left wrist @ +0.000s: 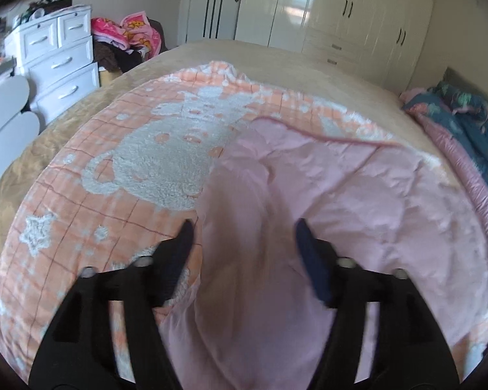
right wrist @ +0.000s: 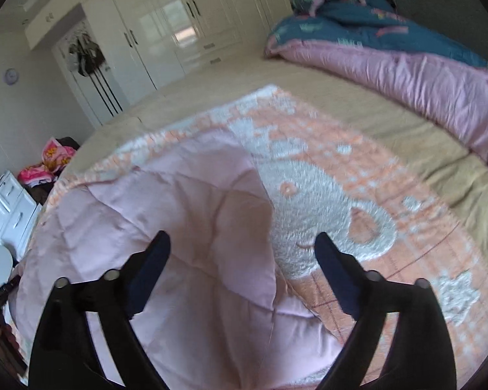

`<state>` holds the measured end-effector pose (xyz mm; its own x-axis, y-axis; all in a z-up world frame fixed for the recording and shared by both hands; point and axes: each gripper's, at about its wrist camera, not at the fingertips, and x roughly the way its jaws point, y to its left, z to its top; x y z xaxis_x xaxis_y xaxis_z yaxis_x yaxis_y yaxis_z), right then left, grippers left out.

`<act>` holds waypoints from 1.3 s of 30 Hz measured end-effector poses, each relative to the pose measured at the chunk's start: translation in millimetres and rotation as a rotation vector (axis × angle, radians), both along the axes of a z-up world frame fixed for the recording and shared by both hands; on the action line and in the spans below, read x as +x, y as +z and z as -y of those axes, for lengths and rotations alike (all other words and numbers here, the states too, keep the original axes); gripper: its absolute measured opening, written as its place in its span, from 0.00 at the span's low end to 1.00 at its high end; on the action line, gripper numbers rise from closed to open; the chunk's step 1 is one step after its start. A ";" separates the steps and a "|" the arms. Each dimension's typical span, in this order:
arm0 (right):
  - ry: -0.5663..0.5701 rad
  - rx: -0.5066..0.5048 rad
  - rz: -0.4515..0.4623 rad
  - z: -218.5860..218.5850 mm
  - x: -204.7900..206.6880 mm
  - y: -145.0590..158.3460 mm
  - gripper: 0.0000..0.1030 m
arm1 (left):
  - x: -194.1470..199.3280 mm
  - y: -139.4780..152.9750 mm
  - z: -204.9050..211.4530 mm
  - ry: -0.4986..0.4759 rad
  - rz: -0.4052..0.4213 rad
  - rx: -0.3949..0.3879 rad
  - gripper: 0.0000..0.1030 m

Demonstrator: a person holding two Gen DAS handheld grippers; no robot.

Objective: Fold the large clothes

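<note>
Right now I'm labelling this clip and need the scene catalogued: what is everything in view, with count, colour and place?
blanket: one, orange-pink with white plush figures, spread on the bed, its plain pink underside folded over on top.
bed: one, beige cover, fills the middle of both views.
quilt: one, teal print with pink lining, bunched along the bed's far side.
wardrobe: one, glossy white, dark handles, back wall.
drawer unit: one, white, beside the bed.
clothes heap: one, pink and dark, beside the drawers.
left gripper: black, jaws open above the pink fold.
right gripper: black, jaws open, nothing held.
</note>
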<state>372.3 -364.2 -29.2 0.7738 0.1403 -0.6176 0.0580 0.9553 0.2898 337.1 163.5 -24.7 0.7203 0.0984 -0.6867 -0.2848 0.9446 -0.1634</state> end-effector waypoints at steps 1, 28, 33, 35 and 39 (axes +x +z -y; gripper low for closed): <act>0.001 -0.011 0.018 -1.3 -3.7 5.3 0.92 | -4.2 5.2 0.3 0.004 0.013 0.001 0.73; -0.013 0.067 0.103 -12.4 -79.8 21.7 0.96 | -75.9 9.6 48.3 -0.027 0.002 0.028 0.91; -0.045 0.093 0.067 -10.3 -88.9 8.0 0.96 | -84.0 -9.3 58.5 -0.039 -0.045 0.009 0.91; -0.059 0.114 0.044 -8.2 -93.1 1.5 0.96 | -87.3 -15.5 60.0 -0.038 -0.058 -0.011 0.91; -0.071 0.144 -0.003 -6.7 -99.1 -13.3 0.96 | -88.3 -37.5 56.5 -0.080 -0.085 -0.208 0.91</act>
